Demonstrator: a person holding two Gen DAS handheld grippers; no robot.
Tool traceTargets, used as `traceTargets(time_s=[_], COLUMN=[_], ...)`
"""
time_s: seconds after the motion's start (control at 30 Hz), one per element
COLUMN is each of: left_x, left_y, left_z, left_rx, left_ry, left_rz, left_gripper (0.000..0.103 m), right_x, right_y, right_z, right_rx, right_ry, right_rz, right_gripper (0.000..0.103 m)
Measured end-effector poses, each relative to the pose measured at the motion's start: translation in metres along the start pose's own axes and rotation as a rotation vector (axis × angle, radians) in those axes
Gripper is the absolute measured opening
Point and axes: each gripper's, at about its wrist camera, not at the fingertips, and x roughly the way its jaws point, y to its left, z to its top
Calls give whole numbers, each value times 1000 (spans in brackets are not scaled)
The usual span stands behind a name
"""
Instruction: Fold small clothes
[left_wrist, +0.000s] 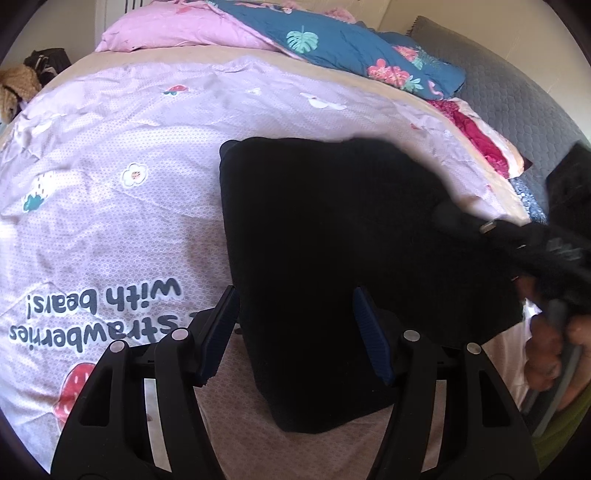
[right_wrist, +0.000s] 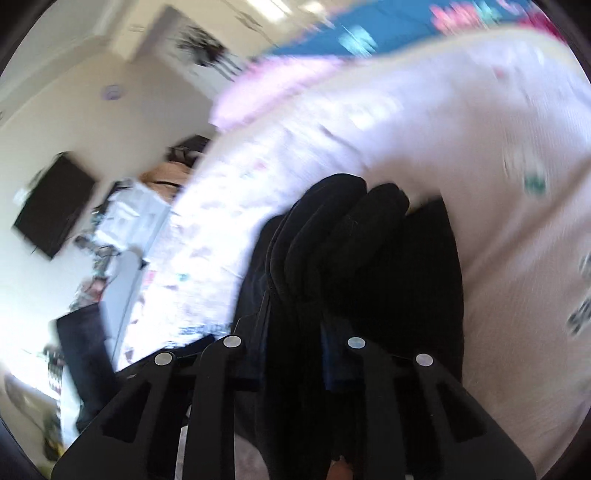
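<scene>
Lying on the lilac printed bedsheet (left_wrist: 110, 229), the black folded garment (left_wrist: 332, 240) fills centre frame. Left gripper (left_wrist: 295, 332) gapes above its near edge, not pinching. Right gripper (right_wrist: 295, 325), blurred at three o'clock, is clamped on bunched black cloth; pads hidden.

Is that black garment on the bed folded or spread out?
Partly folded: the black garment lies as a compact block, while the right gripper pinches bunched layers at one edge.

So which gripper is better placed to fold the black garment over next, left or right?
Right, probably. The right gripper is already shut on a bunched edge of the black garment, while the left gripper hangs open over its near edge, gripping nothing.
</scene>
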Motion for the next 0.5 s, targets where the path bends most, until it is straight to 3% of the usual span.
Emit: traceTargets(time_s=[0.1, 0.23, 0.33, 0.37, 0.4, 0.5], left_x=[-4, 10, 16, 18, 19, 19], left_y=[-11, -28, -34, -33, -31, -27], left_z=[-1, -10, -17, -18, -19, -20], left_rx=[10, 57, 81, 74, 63, 55], left_ry=[1, 44, 57, 62, 67, 64], left_rz=[-37, 8, 41, 33, 26, 15], left_gripper=[55, 55, 67, 67, 68, 68], right_x=[-18, 3, 11, 9, 6, 0], right_y=[1, -41, -61, -65, -69, -74], right_z=[1, -13, -32, -35, -39, -49], right_rx=[-88, -39, 5, 17, 38, 67], right_ry=[-31, 57, 62, 47, 34, 12], right_rz=[-56, -158, -155, -150, -155, -132], right_gripper=[20, 20, 23, 27, 37, 39])
